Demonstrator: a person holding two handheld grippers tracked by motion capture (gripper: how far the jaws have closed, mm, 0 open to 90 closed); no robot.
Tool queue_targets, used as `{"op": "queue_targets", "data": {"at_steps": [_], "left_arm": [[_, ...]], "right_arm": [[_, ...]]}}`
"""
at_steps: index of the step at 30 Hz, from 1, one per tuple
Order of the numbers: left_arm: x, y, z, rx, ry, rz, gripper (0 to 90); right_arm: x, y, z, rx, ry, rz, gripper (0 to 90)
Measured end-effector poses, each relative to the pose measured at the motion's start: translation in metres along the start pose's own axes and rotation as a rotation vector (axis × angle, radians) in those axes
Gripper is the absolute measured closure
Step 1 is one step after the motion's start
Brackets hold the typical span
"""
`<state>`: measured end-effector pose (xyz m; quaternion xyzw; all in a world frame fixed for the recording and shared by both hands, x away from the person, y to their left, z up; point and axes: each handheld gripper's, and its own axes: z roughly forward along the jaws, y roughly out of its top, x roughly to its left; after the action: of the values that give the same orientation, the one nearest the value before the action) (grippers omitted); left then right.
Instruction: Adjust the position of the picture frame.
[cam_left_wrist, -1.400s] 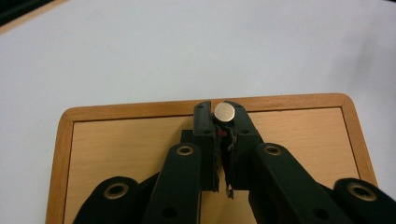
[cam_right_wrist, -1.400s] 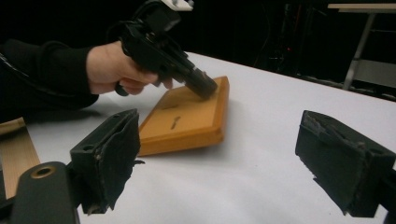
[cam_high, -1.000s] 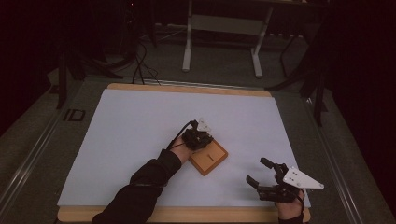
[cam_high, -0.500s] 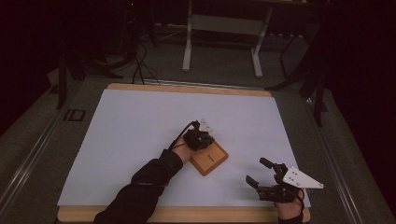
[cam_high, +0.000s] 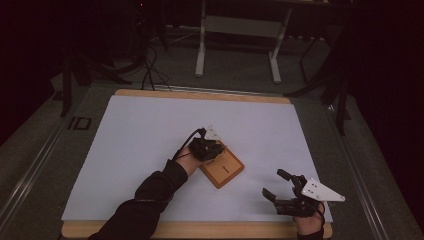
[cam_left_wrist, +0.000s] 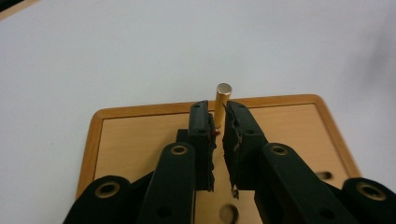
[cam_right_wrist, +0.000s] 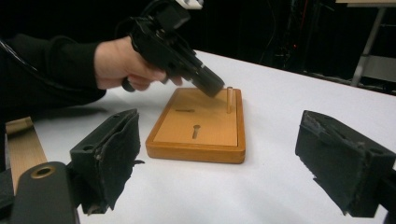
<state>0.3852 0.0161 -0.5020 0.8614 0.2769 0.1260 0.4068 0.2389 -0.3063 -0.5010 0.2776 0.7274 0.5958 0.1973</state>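
A small wooden board with holes and slots lies mid-table on the white sheet. A brass peg stands upright in the board near its far edge; it is also seen in the right gripper view. My left gripper hovers tilted over the board, its tips just short of the peg. Its jaws have just been opening; a narrow gap shows and the pads do not press the peg. My right gripper rests near the front right edge, open wide with nothing between its pads.
The white sheet covers a wood-edged table. Metal stand legs and cables stand on the dark floor beyond the far edge. The person's left sleeve crosses the front of the table.
The left gripper has lifted slightly off the board and back from the peg. The right gripper has kept still.
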Motion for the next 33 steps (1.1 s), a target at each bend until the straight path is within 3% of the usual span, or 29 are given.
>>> {"op": "queue_targets", "data": {"at_steps": [5,6,9,27,33], "left_arm": [[0.005,0.002,-0.009,-0.014,0.017,-0.007,85.4],[0.012,0.002,-0.012,-0.028,0.017,-0.031,85.4],[0.02,0.002,-0.012,-0.035,0.02,-0.052,89.5],[0.046,0.012,0.015,0.01,0.042,-0.073,90.0],[0.053,0.02,0.034,0.04,0.044,-0.062,90.0]], "right_arm": [[0.0,0.0,0.001,0.003,-0.001,-0.002,13.7],[0.001,0.0,0.001,0.004,-0.001,-0.003,13.7],[0.001,0.0,0.001,0.004,0.0,-0.003,13.7],[-0.001,-0.001,0.0,0.008,0.002,0.001,13.7],[-0.001,-0.002,0.0,0.007,0.005,0.004,13.7]]}}
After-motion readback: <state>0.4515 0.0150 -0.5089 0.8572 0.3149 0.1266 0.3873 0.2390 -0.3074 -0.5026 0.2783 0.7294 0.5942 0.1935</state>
